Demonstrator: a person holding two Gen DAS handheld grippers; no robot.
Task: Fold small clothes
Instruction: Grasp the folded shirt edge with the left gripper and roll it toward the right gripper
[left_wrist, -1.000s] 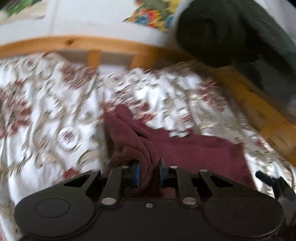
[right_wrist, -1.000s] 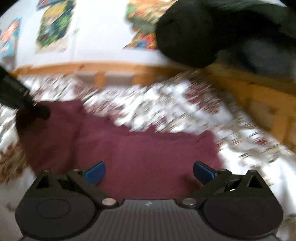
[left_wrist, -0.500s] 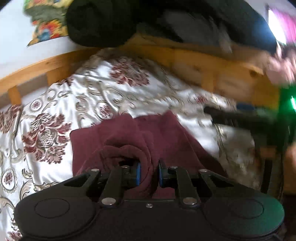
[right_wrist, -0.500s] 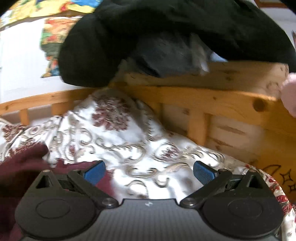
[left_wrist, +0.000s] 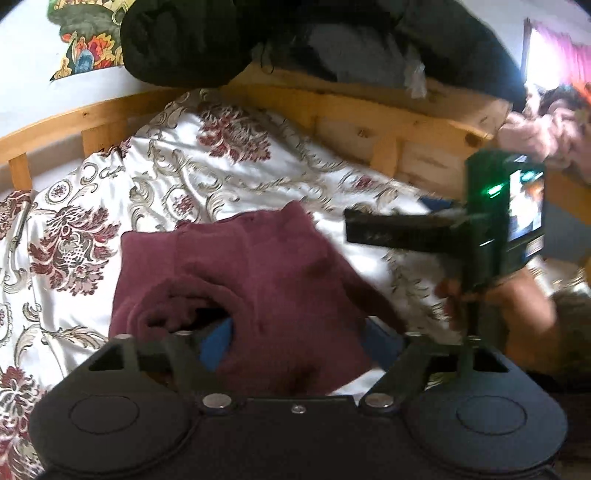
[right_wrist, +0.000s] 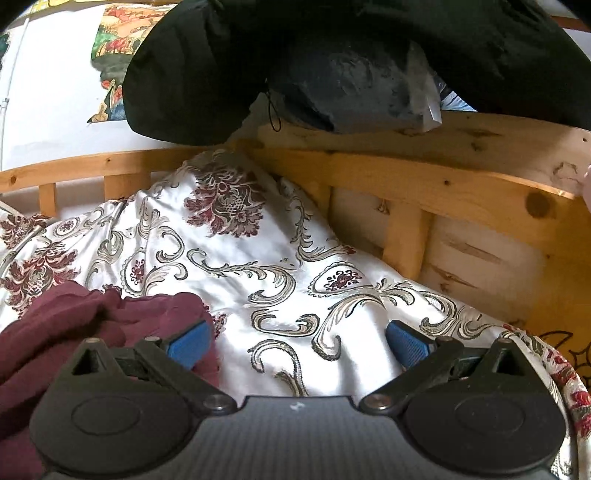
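Note:
A maroon garment (left_wrist: 255, 273) lies folded over itself on the patterned bedspread (left_wrist: 184, 173). My left gripper (left_wrist: 299, 347) is open, its blue pads (left_wrist: 218, 343) on either side of the garment's near fold, which bulges between them. In the right wrist view the garment (right_wrist: 74, 317) sits at the lower left. My right gripper (right_wrist: 295, 343) is open and empty above bare bedspread (right_wrist: 258, 258), its left pad (right_wrist: 188, 343) at the garment's edge. The right gripper also shows in the left wrist view (left_wrist: 461, 229), held in a hand.
A wooden bed rail (right_wrist: 424, 184) runs along the back and right. A black and grey bundle of clothing (right_wrist: 332, 62) hangs over the rail. A white wall with a colourful poster (left_wrist: 88, 48) lies behind. Pink cloth (left_wrist: 543, 129) sits far right.
My left gripper has opened and let go of the garment's fold. The right gripper stayed open and swung right, off the garment to the bare bedspread.

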